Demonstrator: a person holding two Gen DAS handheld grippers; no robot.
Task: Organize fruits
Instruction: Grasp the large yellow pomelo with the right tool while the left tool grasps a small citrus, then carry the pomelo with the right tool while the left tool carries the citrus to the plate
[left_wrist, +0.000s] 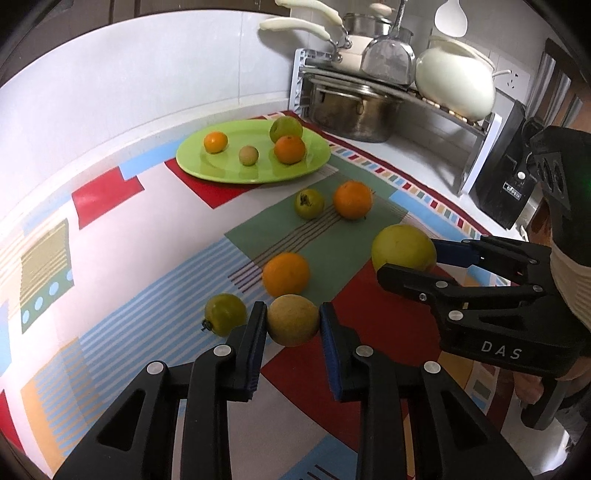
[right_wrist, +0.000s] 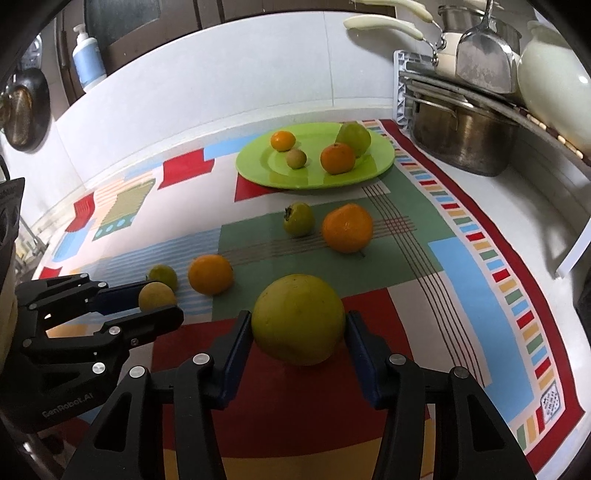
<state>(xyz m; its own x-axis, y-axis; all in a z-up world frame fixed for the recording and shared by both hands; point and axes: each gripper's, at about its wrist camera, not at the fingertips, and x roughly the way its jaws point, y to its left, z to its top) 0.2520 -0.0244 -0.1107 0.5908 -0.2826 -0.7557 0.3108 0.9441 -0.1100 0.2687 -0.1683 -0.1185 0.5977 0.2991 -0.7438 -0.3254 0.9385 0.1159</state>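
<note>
A green plate (left_wrist: 207, 168) (right_wrist: 376, 166) at the back of the patterned cloth holds several fruits: two oranges, a small tan fruit and a green fruit. My left gripper (left_wrist: 293, 325) (right_wrist: 157, 301) is shut on a tan-yellow round fruit (left_wrist: 291, 319) (right_wrist: 155, 295). My right gripper (right_wrist: 298, 321) (left_wrist: 406, 254) is shut on a large yellow-green fruit (right_wrist: 298, 319) (left_wrist: 402, 247). Loose on the cloth lie two oranges (left_wrist: 286, 274) (left_wrist: 352, 199) and two small green fruits (left_wrist: 225, 314) (left_wrist: 309, 203).
A dish rack (left_wrist: 388, 88) (right_wrist: 461, 85) with pots, pans and a white pot stands at the back right. A black appliance (left_wrist: 506, 177) stands at the right. A white wall runs behind the plate. A soap bottle (right_wrist: 86, 59) stands at the far left.
</note>
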